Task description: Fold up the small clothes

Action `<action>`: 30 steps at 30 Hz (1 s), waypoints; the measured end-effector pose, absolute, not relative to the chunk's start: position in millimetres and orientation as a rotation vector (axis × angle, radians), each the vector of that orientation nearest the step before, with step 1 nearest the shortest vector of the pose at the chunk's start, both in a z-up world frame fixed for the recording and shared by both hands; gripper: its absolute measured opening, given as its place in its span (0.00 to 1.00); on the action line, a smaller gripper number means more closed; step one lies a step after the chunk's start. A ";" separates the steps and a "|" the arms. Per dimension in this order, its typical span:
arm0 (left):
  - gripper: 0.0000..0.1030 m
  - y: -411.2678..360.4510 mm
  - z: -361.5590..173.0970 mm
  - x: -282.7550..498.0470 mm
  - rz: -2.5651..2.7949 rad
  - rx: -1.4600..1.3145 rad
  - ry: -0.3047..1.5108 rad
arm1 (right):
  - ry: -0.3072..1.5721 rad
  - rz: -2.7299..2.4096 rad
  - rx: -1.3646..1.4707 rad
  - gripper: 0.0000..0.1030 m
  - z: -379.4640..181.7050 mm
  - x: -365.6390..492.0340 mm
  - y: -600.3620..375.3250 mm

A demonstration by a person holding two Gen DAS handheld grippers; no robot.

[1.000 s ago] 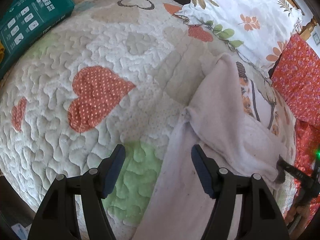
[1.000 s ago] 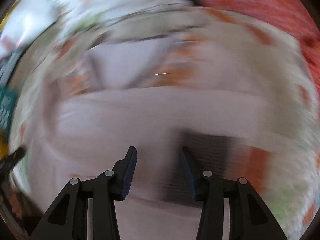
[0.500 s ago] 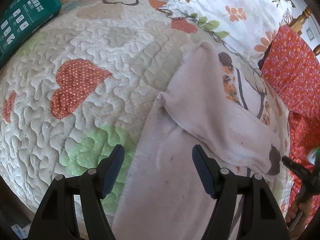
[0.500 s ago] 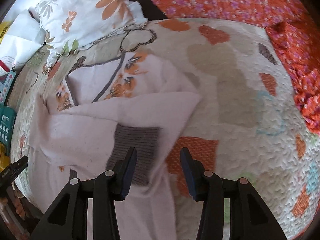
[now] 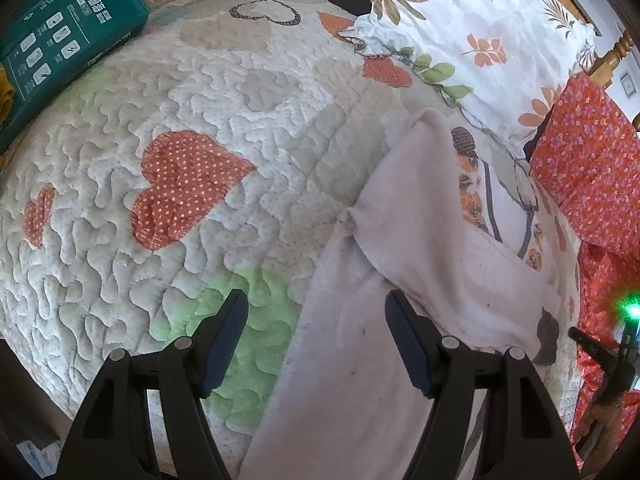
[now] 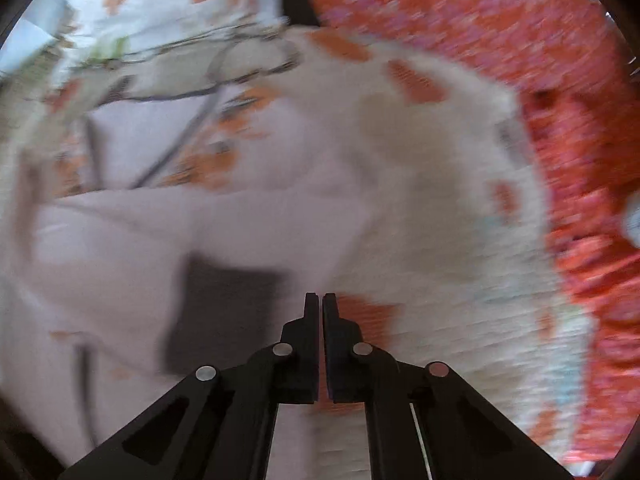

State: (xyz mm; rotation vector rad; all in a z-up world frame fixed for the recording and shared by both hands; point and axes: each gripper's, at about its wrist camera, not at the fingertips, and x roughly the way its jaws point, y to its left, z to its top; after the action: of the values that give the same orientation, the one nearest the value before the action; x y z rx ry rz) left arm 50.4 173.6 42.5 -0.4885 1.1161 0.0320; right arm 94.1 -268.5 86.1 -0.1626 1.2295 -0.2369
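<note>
A small pale pink garment (image 5: 404,248) with an orange flower print lies partly folded on a quilted heart-pattern bedspread (image 5: 208,128). Its grey cuff (image 5: 547,332) lies at the right. My left gripper (image 5: 316,340) is open, above the garment's left edge and the quilt, holding nothing. The right wrist view is blurred by motion. There my right gripper (image 6: 321,304) is shut with nothing visible between its fingers, beside the grey cuff (image 6: 228,308) of the garment (image 6: 168,232). The right gripper's tip also shows in the left wrist view (image 5: 592,350).
A green package (image 5: 60,52) lies at the quilt's far left. A floral pillow (image 5: 480,32) and a red flowered cloth (image 5: 592,168) lie at the back right. A wooden bedpost (image 5: 612,54) stands behind them. Red cloth (image 6: 500,28) borders the quilt in the right wrist view.
My right gripper has shut and is moving fast; its view has gone blurred. My left gripper has drawn back slightly to the left, staying open.
</note>
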 end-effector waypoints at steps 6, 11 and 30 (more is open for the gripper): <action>0.68 168.1 45.2 49.1 0.015 -0.494 1.129 | 1.240 -0.266 -0.120 0.24 115.7 79.7 -301.1; 0.71 172.3 54.3 41.6 -0.002 -0.494 1.113 | 1.167 -0.450 -0.459 0.61 187.5 25.9 -331.7; 0.74 185.1 58.4 -61.6 0.074 -0.396 1.048 | 0.992 0.020 0.155 0.56 131.2 -15.5 -310.3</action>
State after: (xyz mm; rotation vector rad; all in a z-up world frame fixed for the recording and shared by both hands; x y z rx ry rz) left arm -61.6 185.1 58.4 -0.3959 1.0481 0.0744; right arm -15.5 -310.3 131.2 0.1552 0.9923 0.0199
